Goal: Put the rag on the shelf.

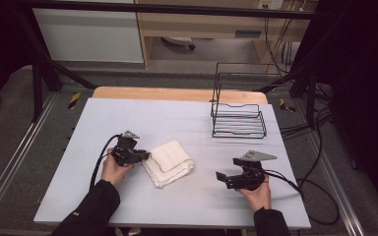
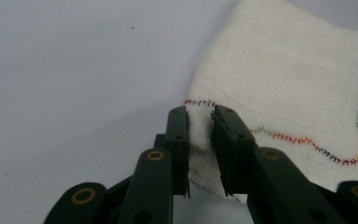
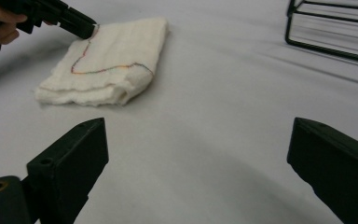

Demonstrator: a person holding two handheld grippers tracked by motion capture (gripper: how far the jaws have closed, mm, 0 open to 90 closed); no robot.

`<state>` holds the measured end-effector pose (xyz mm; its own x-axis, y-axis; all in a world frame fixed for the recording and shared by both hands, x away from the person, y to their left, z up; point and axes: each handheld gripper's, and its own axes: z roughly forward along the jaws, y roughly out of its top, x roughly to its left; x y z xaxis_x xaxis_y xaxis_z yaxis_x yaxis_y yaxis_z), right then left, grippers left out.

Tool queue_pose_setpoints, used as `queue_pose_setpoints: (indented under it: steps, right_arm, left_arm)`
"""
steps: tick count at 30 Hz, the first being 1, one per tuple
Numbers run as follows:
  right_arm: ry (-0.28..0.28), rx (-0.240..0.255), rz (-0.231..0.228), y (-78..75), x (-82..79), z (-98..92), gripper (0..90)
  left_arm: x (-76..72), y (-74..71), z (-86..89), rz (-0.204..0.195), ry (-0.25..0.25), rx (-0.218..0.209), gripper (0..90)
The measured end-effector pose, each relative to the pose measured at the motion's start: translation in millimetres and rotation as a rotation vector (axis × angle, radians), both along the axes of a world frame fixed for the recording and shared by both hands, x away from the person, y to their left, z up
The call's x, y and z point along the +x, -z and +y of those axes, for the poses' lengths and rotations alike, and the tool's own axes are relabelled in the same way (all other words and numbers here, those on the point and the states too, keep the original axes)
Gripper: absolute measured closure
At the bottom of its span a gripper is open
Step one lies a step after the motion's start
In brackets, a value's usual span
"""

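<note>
A folded white cloth [image 1: 168, 162] with a wavy line of coloured stitching lies on the pale table [image 1: 177, 118], left of centre. My left gripper [image 1: 145, 156] is at the cloth's left edge. In the left gripper view the jaws [image 2: 200, 116] are shut on a fold of the cloth [image 2: 284, 84], pinching its near corner. My right gripper [image 1: 228, 168] hovers low over the table to the cloth's right, apart from it. Its jaws [image 3: 198, 126] stand wide open with bare table between them. Beyond them lie the cloth [image 3: 107, 65] and the left gripper [image 3: 86, 28].
A black wire basket [image 1: 238, 120] stands at the table's back right, its frame [image 3: 331, 28] ahead and to the right of my right gripper. Cables trail from both grippers across the table. The table's front edge runs just below both hands.
</note>
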<state>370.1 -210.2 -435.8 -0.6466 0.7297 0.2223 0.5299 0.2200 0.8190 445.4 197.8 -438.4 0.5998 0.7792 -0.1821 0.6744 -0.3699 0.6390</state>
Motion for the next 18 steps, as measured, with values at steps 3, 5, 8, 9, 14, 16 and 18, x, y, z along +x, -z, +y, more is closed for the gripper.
queue_pose_setpoints:
  steps: [3,5,8,9,14,16,18]
  right_arm:
    - [-0.002,-0.015,0.001,-1.2,3.4,17.4,9.9]
    - [-0.003,-0.022,0.014,-0.8,6.1,29.4,13.0]
    - [-0.010,-0.027,0.030,1.7,10.3,46.4,18.1]
    - [-0.005,-0.041,0.025,2.6,12.1,51.6,19.9]
    - [0.014,-0.034,0.036,9.0,19.4,74.5,36.0]
    - [0.022,-0.037,0.051,12.7,21.9,83.6,39.4]
    - [0.026,-0.043,0.059,15.8,23.1,91.5,42.8]
  left_arm:
    - [-2.5,-0.8,0.2,0.002,-0.004,0.001,81.4]
    - [-4.3,-0.4,0.5,-0.007,-0.002,0.000,82.2]
    - [-5.6,0.5,0.8,-0.015,-0.007,-0.008,82.6]
    - [-5.8,0.6,1.1,-0.014,-0.006,-0.009,82.6]
    - [-6.1,1.0,1.2,-0.021,-0.004,-0.008,82.6]
    - [-6.6,0.9,0.8,-0.025,-0.004,-0.004,82.6]
    - [-7.1,1.0,0.6,-0.027,-0.006,-0.005,82.6]
